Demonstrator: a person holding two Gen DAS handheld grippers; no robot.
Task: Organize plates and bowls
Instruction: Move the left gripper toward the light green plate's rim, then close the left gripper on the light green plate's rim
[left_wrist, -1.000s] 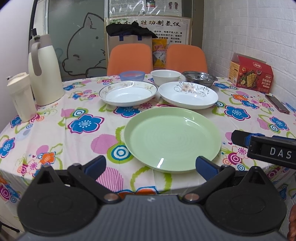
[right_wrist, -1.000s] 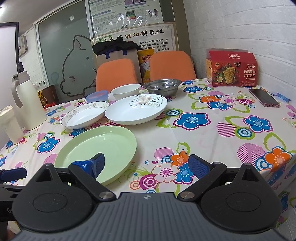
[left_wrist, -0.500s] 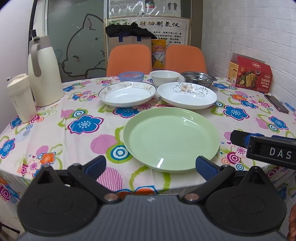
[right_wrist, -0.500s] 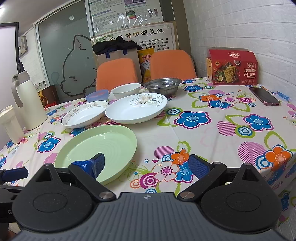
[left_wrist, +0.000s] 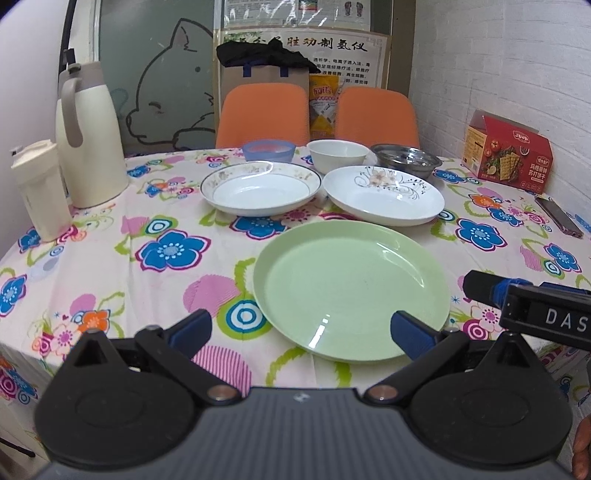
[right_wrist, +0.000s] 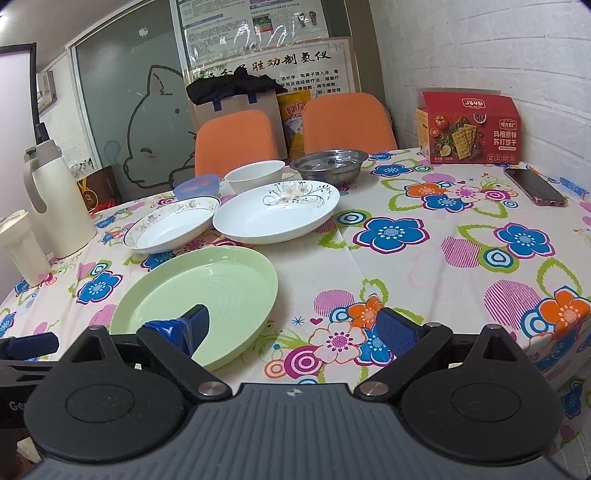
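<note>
While both tools are hovering wide apart and empty at the near tabletop (left_wrist: 110, 258) edge, the left tool (left_wrist: 299, 328) is facing the green plate (left_wrist: 351, 284), with the right tool (right_wrist: 291, 325) just beside its rim. Risk: its shallow rim is lying flat, so a pad could be sliding over it and pushing it into the two white plates (left_wrist: 260, 188) (left_wrist: 384, 195) beyond.

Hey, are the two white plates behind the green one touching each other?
Apart. The left wrist view shows a strip of tablecloth between the gold-rimmed plate and the flower-painted plate.
</note>
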